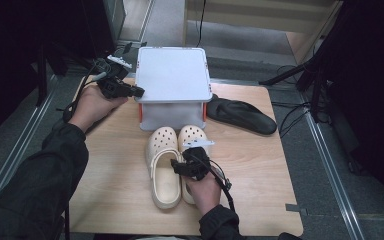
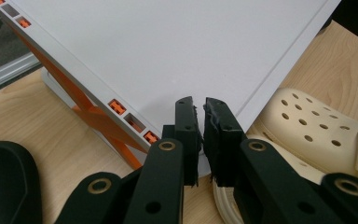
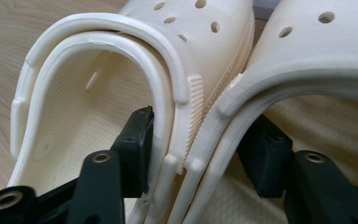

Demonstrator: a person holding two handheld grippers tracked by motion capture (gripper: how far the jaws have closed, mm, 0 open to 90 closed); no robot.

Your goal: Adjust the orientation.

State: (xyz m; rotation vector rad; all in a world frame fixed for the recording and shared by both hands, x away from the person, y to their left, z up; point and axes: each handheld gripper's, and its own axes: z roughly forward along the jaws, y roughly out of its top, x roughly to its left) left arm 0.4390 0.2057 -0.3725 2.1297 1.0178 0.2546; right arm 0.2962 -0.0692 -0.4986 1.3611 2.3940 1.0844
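On the worktop, high view: a wooden worktop (image 1: pixel 115 165) carries a grey lidded storage box (image 1: pixel 172 75), a pair of cream clogs (image 1: pixel 166 170) just in front of it, and a black sandal (image 1: pixel 242 116) to the box's right.
Left tongs, high view: the left tongs (image 1: pixel 139 91) sit at the box's left edge, near the lid's front corner, held by the person's left hand (image 1: pixel 92 105).
Right tongs, high view: the right tongs (image 1: pixel 179 167) rest on the clogs, where the two shoes meet, held by the right hand (image 1: pixel 205 187).
Left gripper view: the left tongs (image 2: pixel 200 123) are nearly closed, a thin gap between them, over the corner of the grey lid (image 2: pixel 168 51); whether they pinch its edge I cannot tell. Orange latches (image 2: pixel 116 106) line the lid's side; one cream clog (image 2: pixel 307 126) lies to the right, the black sandal (image 2: pixel 7 182) at lower left.
Right gripper view: the right tongs (image 3: pixel 203 154) straddle the clogs' touching inner walls, one jaw inside the left clog (image 3: pixel 98 93), the other inside the right clog (image 3: pixel 317 70), clamping both together.
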